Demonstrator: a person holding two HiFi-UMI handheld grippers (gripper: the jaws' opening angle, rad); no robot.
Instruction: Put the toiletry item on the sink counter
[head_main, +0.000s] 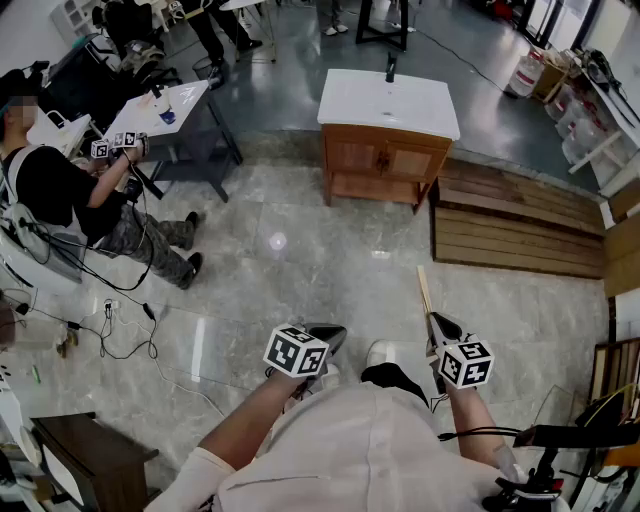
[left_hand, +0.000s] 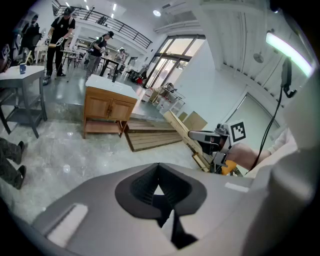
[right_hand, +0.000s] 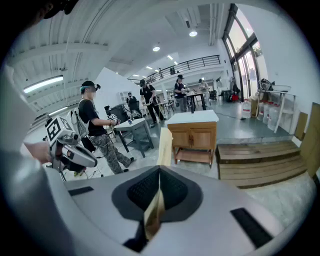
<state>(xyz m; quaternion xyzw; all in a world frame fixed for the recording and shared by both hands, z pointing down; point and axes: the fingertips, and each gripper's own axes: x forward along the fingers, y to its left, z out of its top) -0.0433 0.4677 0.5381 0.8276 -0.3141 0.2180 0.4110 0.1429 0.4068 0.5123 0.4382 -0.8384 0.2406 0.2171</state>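
A white sink counter (head_main: 388, 100) on a wooden cabinet stands across the floor, well ahead of me; it also shows far off in the left gripper view (left_hand: 111, 90) and the right gripper view (right_hand: 192, 118). My right gripper (head_main: 436, 330) is shut on the toiletry item (head_main: 425, 290), a long, flat, beige piece that sticks out forward past the jaws (right_hand: 164, 145). The left gripper (head_main: 325, 335) hangs beside it at waist height, its jaws shut with nothing between them (left_hand: 159, 187). Both grippers are far from the counter.
A person (head_main: 70, 190) sits at the left by a grey table (head_main: 160, 110). Cables (head_main: 110, 320) trail over the tiled floor. A low wooden platform (head_main: 515, 225) lies right of the cabinet. A dark cabinet (head_main: 85, 460) stands at lower left. A black faucet (head_main: 391, 67) rises from the counter.
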